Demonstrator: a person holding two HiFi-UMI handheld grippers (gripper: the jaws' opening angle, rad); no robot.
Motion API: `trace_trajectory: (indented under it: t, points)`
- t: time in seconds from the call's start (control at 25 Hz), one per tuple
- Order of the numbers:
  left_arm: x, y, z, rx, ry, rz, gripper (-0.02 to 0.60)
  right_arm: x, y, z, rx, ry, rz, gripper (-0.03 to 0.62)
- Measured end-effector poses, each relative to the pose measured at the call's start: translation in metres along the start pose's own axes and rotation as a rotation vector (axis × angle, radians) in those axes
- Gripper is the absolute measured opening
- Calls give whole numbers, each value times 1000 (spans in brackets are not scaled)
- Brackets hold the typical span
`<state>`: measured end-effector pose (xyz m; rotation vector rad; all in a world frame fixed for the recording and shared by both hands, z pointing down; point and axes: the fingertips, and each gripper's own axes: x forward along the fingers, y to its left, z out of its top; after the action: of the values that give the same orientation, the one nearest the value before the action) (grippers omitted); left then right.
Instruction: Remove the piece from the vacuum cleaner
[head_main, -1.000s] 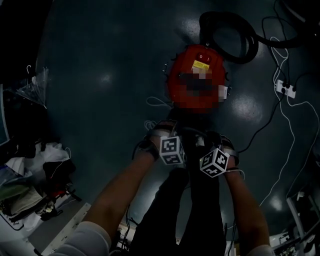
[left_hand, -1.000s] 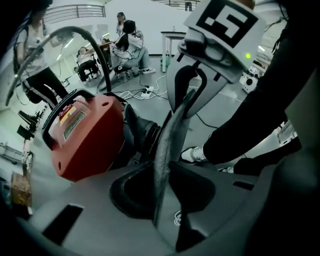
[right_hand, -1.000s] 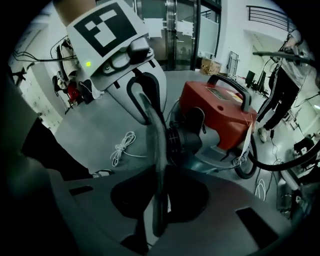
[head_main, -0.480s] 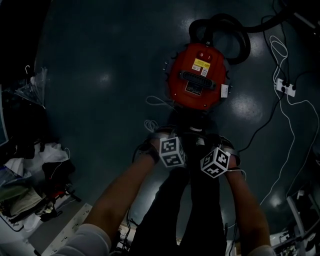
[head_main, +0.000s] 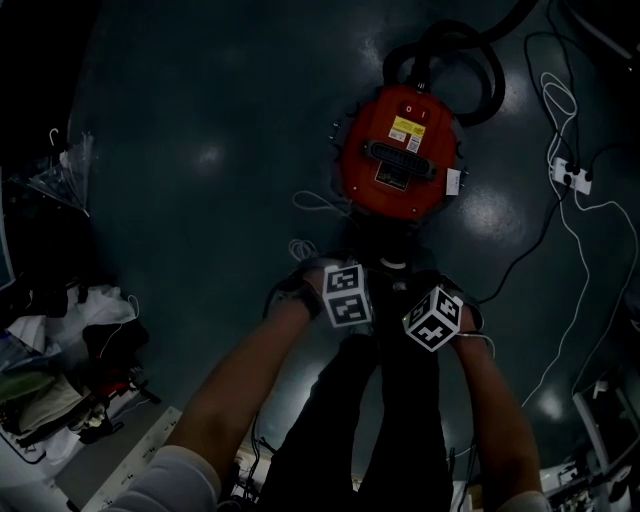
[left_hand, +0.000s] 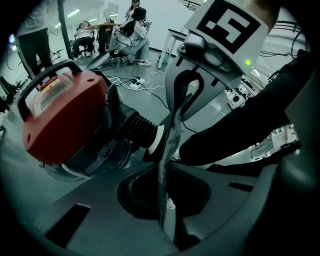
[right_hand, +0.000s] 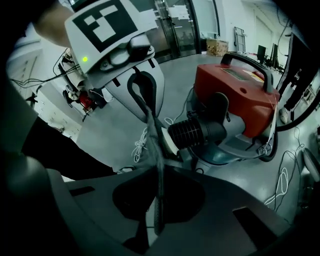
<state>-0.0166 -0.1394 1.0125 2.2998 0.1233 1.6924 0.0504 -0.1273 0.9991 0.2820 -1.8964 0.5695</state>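
The red vacuum cleaner (head_main: 400, 165) stands on the dark floor, its black hose (head_main: 465, 65) looped behind it. A black ribbed connector (left_hand: 137, 127) with a pale end sticks out of its front inlet, also seen in the right gripper view (right_hand: 197, 131). My left gripper (head_main: 338, 272) and right gripper (head_main: 425, 292) hover side by side just short of the vacuum, facing each other. The jaws of each are pressed together with nothing between them: left gripper (left_hand: 172, 125), right gripper (right_hand: 151, 122). Neither touches the connector.
White cables and a power strip (head_main: 570, 178) lie on the floor at the right. A coiled white cord (head_main: 315, 205) lies left of the vacuum. Clothes and clutter (head_main: 60, 370) sit at the left. The person's black-trousered legs (head_main: 390, 420) are below the grippers. People sit far behind (left_hand: 130, 25).
Both marker cubes have shifted slightly rightward and stay close to the vacuum. The hose loop behind the vacuum now sits higher in the view.
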Motion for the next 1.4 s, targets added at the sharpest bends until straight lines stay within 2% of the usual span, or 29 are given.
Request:
trace_trajectory:
  t: [0.12,0.32,0.48,0.68,0.92,1.04,1.16,1.28,1.4]
  points:
    - [4,-16,-8,18,6,-22,14,3,9,-5,-33,15,14,26]
    - [-4,-38,-19,-12,-28,-8,14,-7,37,-7,-45,3,33,26]
    - [-43,-56,-7,-26,-76,24,14,-47,56,3,-29,-26,5,26]
    - [-138,-102,19,-30,-165,71,15,-142,98,29,-26,-89,-79,26]
    - [-287,-194,50,-38,-276,119,15,-295,175,71,3,-190,-149,26]
    - [-361,-240,65,3,-313,139,14,-369,221,88,-22,-236,-162,26]
    - [-424,-281,78,79,-335,163,15,-431,264,98,-61,-274,-164,26]
    - [-467,-314,91,146,-334,178,15,-474,296,99,-94,-292,-165,26]
    - [-494,-343,102,151,-348,166,15,-506,322,95,-114,-298,-156,26]
